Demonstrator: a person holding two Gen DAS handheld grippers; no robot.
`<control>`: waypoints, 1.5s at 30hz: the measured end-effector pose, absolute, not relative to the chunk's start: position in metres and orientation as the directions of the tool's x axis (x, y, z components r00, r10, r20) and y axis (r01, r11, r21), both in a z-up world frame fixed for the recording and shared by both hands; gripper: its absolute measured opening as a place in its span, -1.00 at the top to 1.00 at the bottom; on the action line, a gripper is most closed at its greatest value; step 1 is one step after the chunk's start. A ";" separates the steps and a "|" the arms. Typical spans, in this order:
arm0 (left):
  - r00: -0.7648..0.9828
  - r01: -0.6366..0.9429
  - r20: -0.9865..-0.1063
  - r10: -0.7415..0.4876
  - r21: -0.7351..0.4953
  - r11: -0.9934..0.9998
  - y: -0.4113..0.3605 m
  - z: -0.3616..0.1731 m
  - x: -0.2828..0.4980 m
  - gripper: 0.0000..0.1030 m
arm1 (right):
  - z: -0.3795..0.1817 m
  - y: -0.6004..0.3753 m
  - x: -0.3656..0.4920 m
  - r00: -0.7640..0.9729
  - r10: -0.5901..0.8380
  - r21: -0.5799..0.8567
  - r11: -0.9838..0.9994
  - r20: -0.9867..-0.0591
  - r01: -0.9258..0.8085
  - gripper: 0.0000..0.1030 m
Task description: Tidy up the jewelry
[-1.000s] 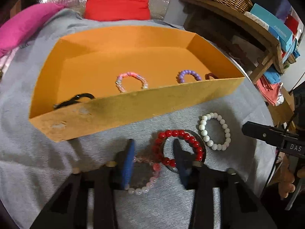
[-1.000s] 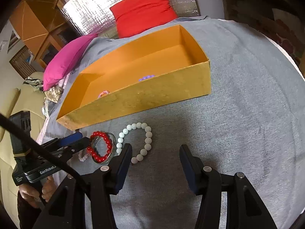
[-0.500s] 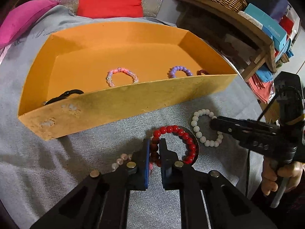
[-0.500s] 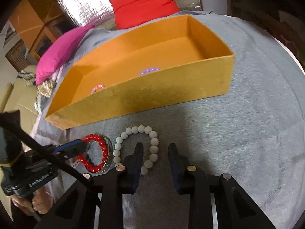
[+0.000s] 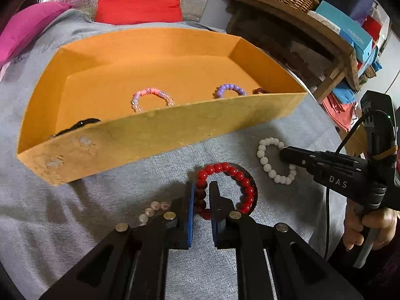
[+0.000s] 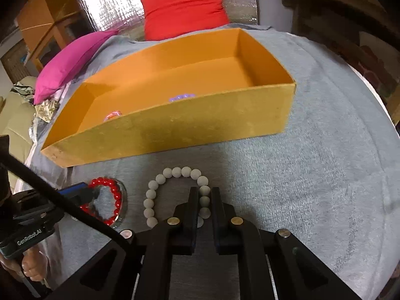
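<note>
Since a second ago, both pairs of fingers have gone from wide open to closed, each clamped on a bracelet. The left gripper (image 5: 201,195) now pinches the near-left side of the red bead bracelet (image 5: 233,172), which lies on the grey cloth (image 5: 75,212) over a dark round disc, just in front of the orange box (image 5: 160,135). The right gripper (image 6: 202,197) has moved in over the white bead bracelet (image 6: 175,172) and grips its right side; that bracelet sits flat on the cloth beside the red one, the two near each other but not touching. A pale pink bead bracelet (image 5: 153,206) lies partly hidden just left of the left gripper's fingers. Inside the box, resting on its floor, are a pink bracelet (image 5: 152,93), a purple bracelet (image 5: 230,88), a dark red piece (image 5: 260,90) at the right end and a black item (image 5: 80,126) at the left end; all sit close to the near wall, leaving the far half of the floor bare. The box's tall near wall stands between both grippers and its inside. Open grey cloth stretches to the right of the white bracelet and the box.
</note>
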State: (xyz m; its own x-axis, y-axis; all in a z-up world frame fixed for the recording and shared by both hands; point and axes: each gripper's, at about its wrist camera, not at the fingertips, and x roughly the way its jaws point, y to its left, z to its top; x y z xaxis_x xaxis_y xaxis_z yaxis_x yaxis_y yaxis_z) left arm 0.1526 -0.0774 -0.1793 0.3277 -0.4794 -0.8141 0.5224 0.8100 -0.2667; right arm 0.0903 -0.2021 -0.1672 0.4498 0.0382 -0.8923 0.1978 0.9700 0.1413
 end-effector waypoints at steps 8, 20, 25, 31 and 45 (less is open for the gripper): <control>0.359 0.531 -0.788 -0.500 -0.269 0.804 -0.073 -0.169 0.147 0.82 | -0.169 -0.197 0.092 0.446 0.040 0.142 0.970 -0.894 0.199 0.80; 0.430 0.554 -0.683 -0.590 -0.316 0.770 -0.042 -0.122 0.131 0.82 | -0.141 -0.202 0.076 0.564 0.083 0.207 0.965 -0.822 0.160 0.80; 0.453 0.555 -0.660 -0.600 -0.318 0.769 -0.033 -0.112 0.127 0.82 | -0.124 -0.198 0.068 0.624 0.111 0.233 0.965 -0.774 0.117 0.80; 0.470 0.543 -0.669 -0.576 -0.296 0.786 -0.022 -0.112 0.125 0.82 | -0.111 -0.188 0.063 0.670 0.144 0.257 0.964 -0.728 0.072 0.80; 0.486 0.390 -0.802 -0.346 -0.155 0.908 0.019 -0.151 0.140 0.82 | -0.158 -0.211 0.082 0.489 0.105 0.221 0.957 -0.866 0.187 0.80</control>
